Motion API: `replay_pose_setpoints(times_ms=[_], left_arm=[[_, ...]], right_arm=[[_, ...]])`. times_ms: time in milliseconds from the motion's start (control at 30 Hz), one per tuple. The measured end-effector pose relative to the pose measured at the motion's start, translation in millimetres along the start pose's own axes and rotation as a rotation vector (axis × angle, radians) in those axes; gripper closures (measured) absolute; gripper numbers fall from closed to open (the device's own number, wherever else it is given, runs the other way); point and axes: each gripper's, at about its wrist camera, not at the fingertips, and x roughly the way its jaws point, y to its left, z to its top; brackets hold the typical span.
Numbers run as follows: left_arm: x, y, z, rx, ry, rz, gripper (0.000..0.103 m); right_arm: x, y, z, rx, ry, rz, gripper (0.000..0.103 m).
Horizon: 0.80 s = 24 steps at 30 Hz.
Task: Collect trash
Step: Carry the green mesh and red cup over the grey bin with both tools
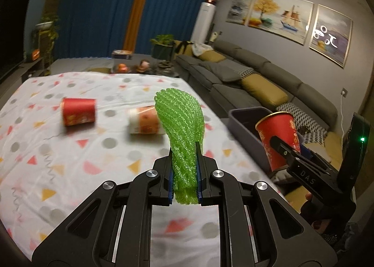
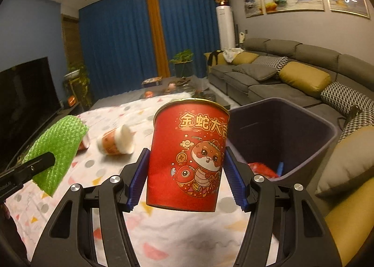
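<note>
While both claws hung above the table, each one had a piece of trash in it. The left claw was almost shut, and its two blue pads pinched the thin bottom end of a green foam net. The wide end of the net stuck up past the fingertips. The right claw stood about half open, and its blue pads pressed on both sides of a red paper cup. The cup stood nearly upright with its gold rim on top, and it had a cartoon snake and gold writing on it. It hung in the air over the right side of the table. Just past the right edge of the table stood a dark bin, close beside the held cup. Something red and something blue lay at the bottom of the bin, but they were too blurry to name. A white cloth with little colored dots and triangles covered the table. Two more cups lay on their sides near the middle of the table. One was a red cup, nearer the left edge. The other was an orange and white cup, just beside the green net in the left view. The two fallen cups were near each other but did not touch. Beyond the table were a grey sofa with yellow cushions and blue curtains.
</note>
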Motion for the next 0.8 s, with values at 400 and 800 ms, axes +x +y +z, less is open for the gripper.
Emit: replay_pose_setpoints(times_ms=[400, 800], left_arm=[[64, -88, 26, 0.084, 0.015, -0.143, 0.090], [139, -150, 40, 0.138, 0.048, -0.241, 0.090]], right_arm=[[6, -75, 20, 0.098, -0.054, -0.130, 0.042], [24, -121, 20, 0.163, -0.055, -0.196, 0.042]])
